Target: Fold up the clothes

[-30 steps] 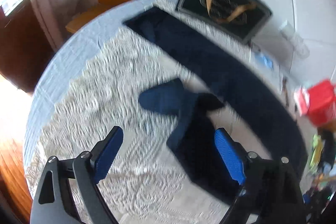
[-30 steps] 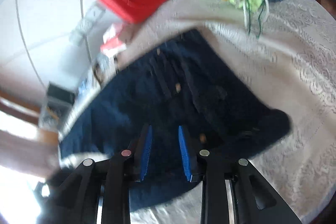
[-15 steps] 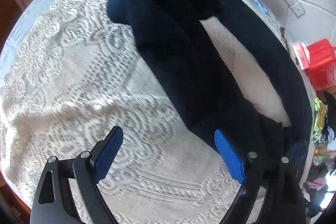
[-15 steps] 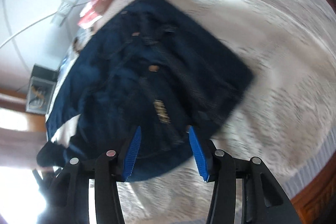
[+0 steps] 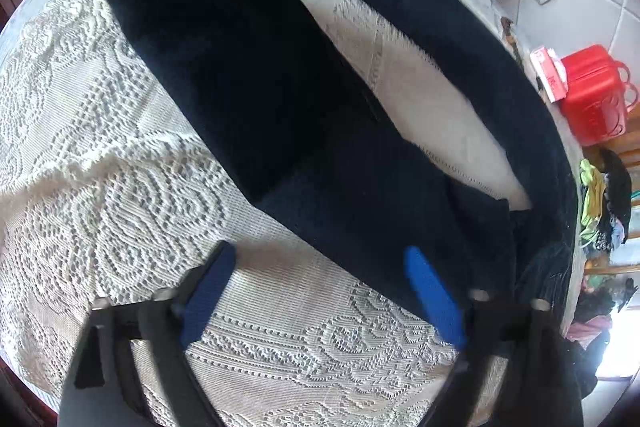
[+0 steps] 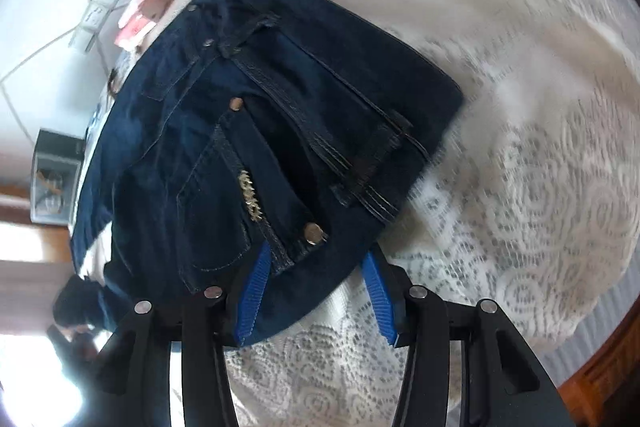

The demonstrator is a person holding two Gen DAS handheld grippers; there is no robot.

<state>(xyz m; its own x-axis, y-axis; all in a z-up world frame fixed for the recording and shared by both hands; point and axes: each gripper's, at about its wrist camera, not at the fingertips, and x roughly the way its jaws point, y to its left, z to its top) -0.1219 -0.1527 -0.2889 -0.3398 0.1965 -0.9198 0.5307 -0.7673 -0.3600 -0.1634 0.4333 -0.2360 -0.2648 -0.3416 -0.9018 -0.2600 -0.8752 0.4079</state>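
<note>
While both grippers stood over the jeans, the step in hand read as taking hold of the near edge for a fold.

Cloth (image 5: pixel 100 155): white lace, covering the table, filling the lower left of the left view and the right half of the right view. A ridge of slack sat at left centre of the left view; best kept out of any pinch.

Jeans (image 6: pixel 248 131): dark denim, spread flat. In the right view the waist end filled the centre, waistband toward the upper right, pocket and rivets at middle. In the left view the legs (image 5: pixel 256 75) ran from upper left to lower right, one doubled over itself, pale cloth showing between them.

Can (image 5: pixel 592 95): red, at the right edge of the left view, well apart from the work.

Left gripper (image 5: pixel 316 291): jaws had just been closing, stood about half apart over bare lace, nothing between them; right pad (image 5: pixel 434 299) lay at the leg's near edge. Judgement: shift toward the denim so both pads bracket the edge before closing.

Right gripper (image 6: pixel 316 291): jaws had just been closing, fairly narrow; the waist's lower corner lay between the pads, not visibly pinched. Judgement: take denim only, lift both ends level.
</note>
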